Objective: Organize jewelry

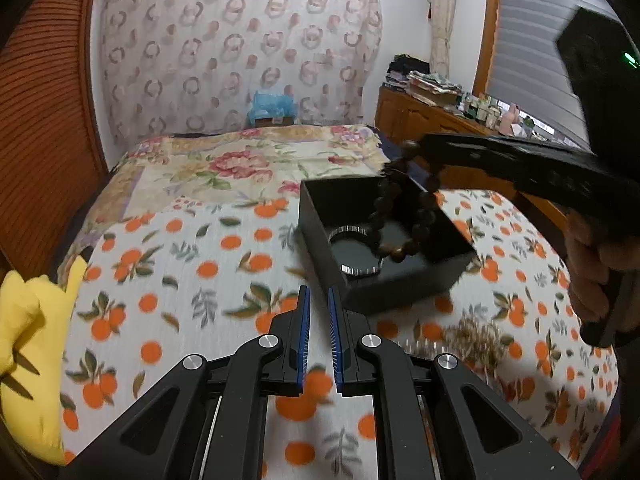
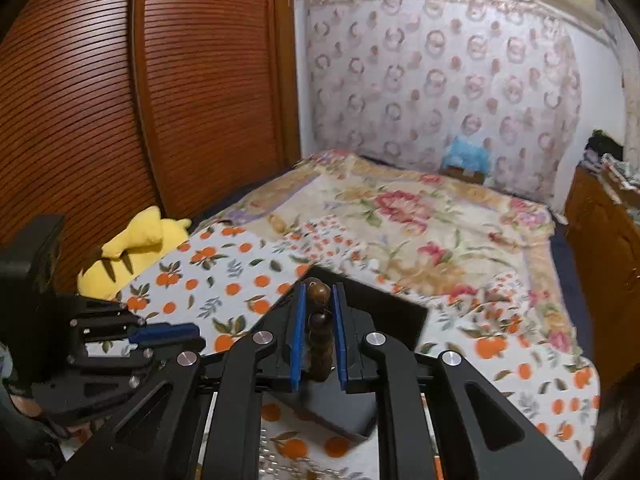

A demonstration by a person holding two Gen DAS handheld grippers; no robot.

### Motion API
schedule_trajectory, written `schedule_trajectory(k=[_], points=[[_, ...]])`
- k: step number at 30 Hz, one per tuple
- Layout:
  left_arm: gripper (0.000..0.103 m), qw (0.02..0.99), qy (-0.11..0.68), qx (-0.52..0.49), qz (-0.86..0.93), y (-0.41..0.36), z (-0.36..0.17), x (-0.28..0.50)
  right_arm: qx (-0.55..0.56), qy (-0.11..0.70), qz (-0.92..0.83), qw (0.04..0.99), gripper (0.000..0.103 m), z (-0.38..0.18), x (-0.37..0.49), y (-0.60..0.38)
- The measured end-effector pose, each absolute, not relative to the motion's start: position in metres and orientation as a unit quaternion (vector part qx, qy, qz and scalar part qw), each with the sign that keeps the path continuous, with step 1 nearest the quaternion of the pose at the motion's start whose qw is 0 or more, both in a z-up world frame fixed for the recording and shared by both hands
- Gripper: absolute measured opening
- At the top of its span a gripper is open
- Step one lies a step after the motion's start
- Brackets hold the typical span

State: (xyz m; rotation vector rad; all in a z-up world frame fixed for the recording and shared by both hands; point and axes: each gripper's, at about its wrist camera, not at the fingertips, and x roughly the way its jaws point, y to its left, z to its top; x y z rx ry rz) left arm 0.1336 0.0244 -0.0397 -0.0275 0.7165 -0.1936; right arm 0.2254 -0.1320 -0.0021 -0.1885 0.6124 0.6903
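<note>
Left tool [image 1: 319, 300]: black linkage arms, blue ribbed pads, narrow gap, nothing between them; low over the bed, just near of the box.
Sparkly piece [image 1: 474, 340]: blurred gold-and-silver heap on the cloth, right of the left tool, near of the box; kind cannot be told.
Bed cover [image 1: 192, 264]: white cloth printed with oranges and leaves; farther back, a cream quilt [image 2: 420, 224] with pink flowers.
Black box [image 1: 384, 284]: square, open-topped, matte, resting on the orange-print cloth right of centre.
Bangles [image 1: 354, 250]: glossy dark rings with bright rims, lying inside the box.
Bead bracelet [image 1: 394, 216]: round brown wooden beads on a loop, hanging into the box opening, lower beads by the bangles.
Right tool [image 2: 318, 300]: pinched on the upper beads, reaching in from the right above the box.
Yellow plush [image 2: 132, 248]: soft, dark stripes, at the bed's left edge.
Wardrobe [image 2: 160, 100]: reddish slatted wood along the left.
Far wall: hanging cloth [image 1: 240, 48] with ring pattern.
Dresser [image 1: 416, 116]: wooden, cluttered, far right.
</note>
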Motion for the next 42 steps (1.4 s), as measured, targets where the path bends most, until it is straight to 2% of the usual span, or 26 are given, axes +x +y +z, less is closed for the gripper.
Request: schedule_trajectory(k=[4,9,11,12,13,15,17,24,26,28,30,32,34,42], points=[[0.008,0.927,0.36,-0.018,-0.104,0.022,-0.051,0.122,-0.09,0.325,0.323,0.884,0.015,-0.02,0.237,-0.126],[0.014,0.922,0.367,-0.02,-0.121,0.014,-0.06,0.113,-0.096,0.347,0.291,0.886,0.016,-0.042,0.252,-0.136],[0.014,0.921,0.369,-0.021,-0.125,0.011,-0.063,0.11,-0.088,0.343,0.284,0.891,0.029,-0.042,0.251,-0.146],[0.014,0.92,0.37,-0.021,-0.128,0.009,-0.064,0.107,-0.085,0.34,0.283,0.893,0.043,-0.041,0.25,-0.149],[0.015,0.92,0.371,-0.02,-0.129,0.008,-0.065,0.105,-0.081,0.332,0.285,0.895,0.044,-0.039,0.245,-0.155],[0.017,0.919,0.371,-0.017,-0.131,0.005,-0.066,0.101,-0.084,0.327,0.283,0.898,0.044,-0.037,0.238,-0.162],[0.026,0.921,0.367,-0.015,-0.13,0.003,-0.066,0.095,-0.084,0.318,0.285,0.9,0.044,-0.036,0.222,-0.171],[0.03,0.92,0.37,-0.011,-0.133,-0.002,-0.069,0.081,-0.085,0.322,0.294,0.896,0.044,-0.056,0.168,-0.205],[0.037,0.92,0.369,-0.01,-0.134,-0.003,-0.07,0.078,-0.091,0.331,0.286,0.895,0.044,-0.065,0.161,-0.214],[0.037,0.919,0.37,-0.009,-0.134,-0.004,-0.07,0.077,-0.095,0.344,0.28,0.891,0.043,-0.074,0.159,-0.222],[0.038,0.918,0.372,-0.01,-0.134,-0.004,-0.071,0.076,-0.102,0.358,0.278,0.885,0.033,-0.083,0.16,-0.226],[0.038,0.918,0.373,-0.01,-0.134,-0.006,-0.073,0.076,-0.108,0.373,0.275,0.879,0.032,-0.093,0.162,-0.229],[0.038,0.917,0.375,-0.01,-0.136,-0.007,-0.074,0.075,-0.111,0.383,0.279,0.873,0.027,-0.099,0.165,-0.229],[0.038,0.915,0.38,-0.008,-0.139,-0.009,-0.075,0.075,-0.154,0.394,0.283,0.861,0.027,-0.112,0.162,-0.212]])
